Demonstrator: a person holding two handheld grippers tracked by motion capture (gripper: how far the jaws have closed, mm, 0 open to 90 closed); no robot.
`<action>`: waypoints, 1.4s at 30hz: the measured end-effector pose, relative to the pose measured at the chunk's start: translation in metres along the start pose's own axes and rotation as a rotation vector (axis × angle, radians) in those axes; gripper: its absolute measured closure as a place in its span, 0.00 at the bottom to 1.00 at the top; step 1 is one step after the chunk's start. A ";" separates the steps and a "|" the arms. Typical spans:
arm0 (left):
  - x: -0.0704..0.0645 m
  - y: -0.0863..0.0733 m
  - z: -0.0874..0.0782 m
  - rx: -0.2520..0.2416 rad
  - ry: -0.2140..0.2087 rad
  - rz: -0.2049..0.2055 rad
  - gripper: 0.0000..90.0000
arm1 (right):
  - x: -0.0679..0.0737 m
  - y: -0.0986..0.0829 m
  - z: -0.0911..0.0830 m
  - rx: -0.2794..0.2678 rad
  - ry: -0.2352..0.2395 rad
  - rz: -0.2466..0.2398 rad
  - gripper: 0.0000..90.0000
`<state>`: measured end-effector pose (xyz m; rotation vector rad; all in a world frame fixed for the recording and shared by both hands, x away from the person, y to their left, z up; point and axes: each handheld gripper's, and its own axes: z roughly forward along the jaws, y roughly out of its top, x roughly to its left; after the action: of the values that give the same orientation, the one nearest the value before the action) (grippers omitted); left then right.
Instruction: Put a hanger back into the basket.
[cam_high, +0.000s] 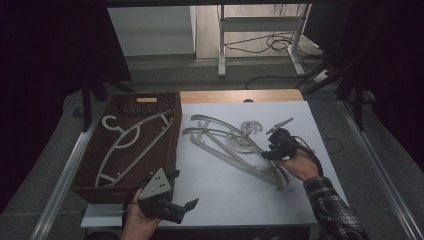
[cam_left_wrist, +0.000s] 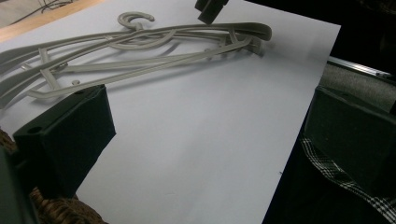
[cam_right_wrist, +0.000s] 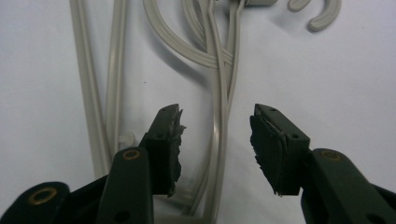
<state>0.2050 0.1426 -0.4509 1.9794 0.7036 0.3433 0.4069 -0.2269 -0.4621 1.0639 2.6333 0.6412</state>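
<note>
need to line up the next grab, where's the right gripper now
In the high view the right gripper is right of centre on the white table, over the grey hangers; its jaws are open astride a hanger bar.

Smooth grey plastic hangers (cam_high: 235, 147) with a dull shine, lying on a flat matt white table top (cam_high: 235, 195) like paper, beside a rough brown woven basket (cam_high: 172, 145), near worn, crumbly black rubber pads (cam_right_wrist: 173, 140) and a soft checked cloth sleeve (cam_high: 332, 207).
</note>
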 end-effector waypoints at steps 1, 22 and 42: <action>0.000 0.000 0.000 0.000 0.000 0.000 0.02 | 0.000 0.002 0.003 0.007 -0.003 -0.007 0.59; 0.001 0.000 0.002 0.019 -0.013 -0.002 0.02 | -0.005 0.022 0.046 0.107 -0.043 -0.052 0.74; 0.002 -0.002 0.003 0.034 -0.016 -0.015 0.03 | -0.001 0.028 0.043 0.135 -0.058 -0.068 0.89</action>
<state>0.2080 0.1424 -0.4539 2.0060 0.7177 0.3083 0.4407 -0.1965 -0.4861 1.0067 2.6811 0.4172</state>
